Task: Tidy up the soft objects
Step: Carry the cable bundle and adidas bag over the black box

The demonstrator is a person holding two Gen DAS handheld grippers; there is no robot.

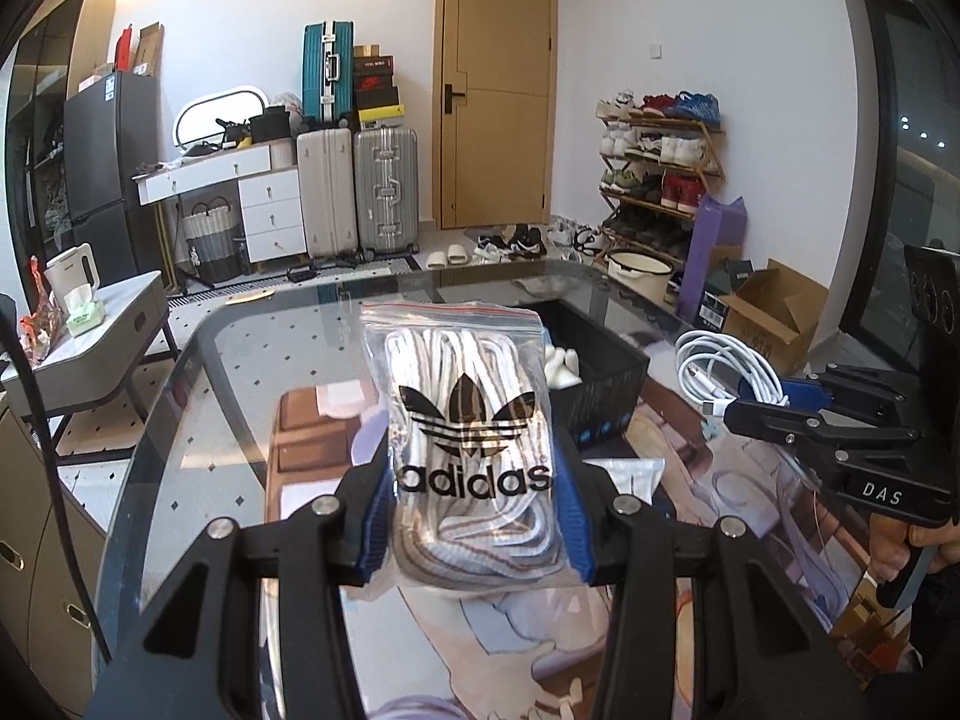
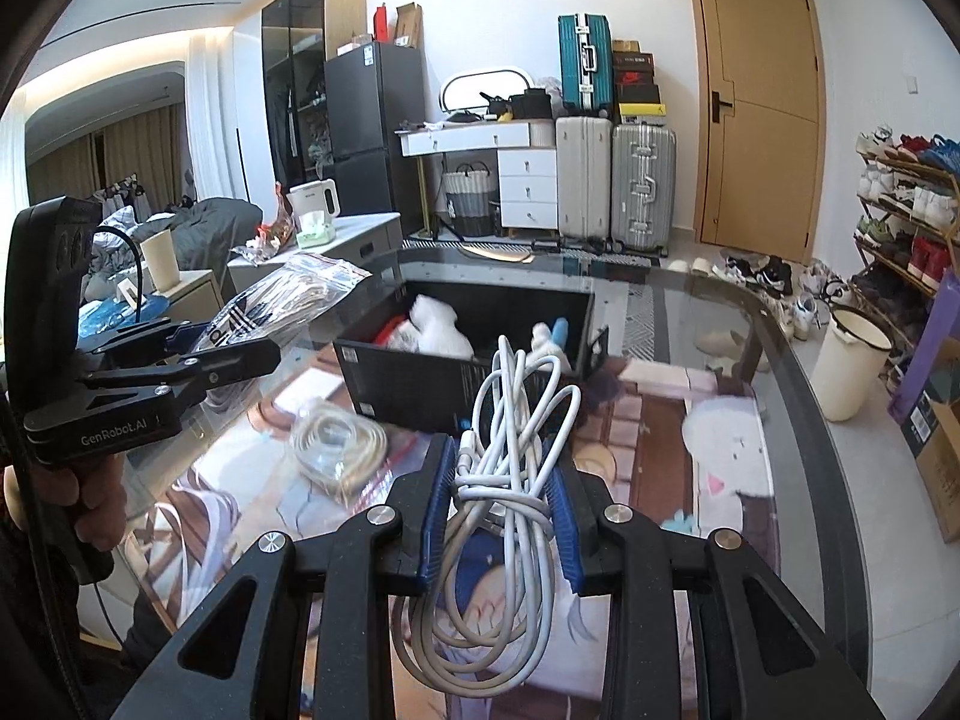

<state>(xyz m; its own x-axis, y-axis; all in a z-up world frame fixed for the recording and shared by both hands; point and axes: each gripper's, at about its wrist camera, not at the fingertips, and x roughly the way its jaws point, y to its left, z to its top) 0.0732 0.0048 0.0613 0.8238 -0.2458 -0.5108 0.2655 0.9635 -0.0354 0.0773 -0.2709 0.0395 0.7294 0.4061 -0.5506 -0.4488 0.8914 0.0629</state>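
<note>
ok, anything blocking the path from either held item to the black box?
Nothing visible. The clear adidas zip bag of laces in the left gripper and the coiled white cable in the right gripper both face the open black box across bare glass.

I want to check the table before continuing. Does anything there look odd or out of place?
One thing: a cream cord bundle lies loose on the glass table, outside the black box. Nothing looks spilled or damaged.
</note>
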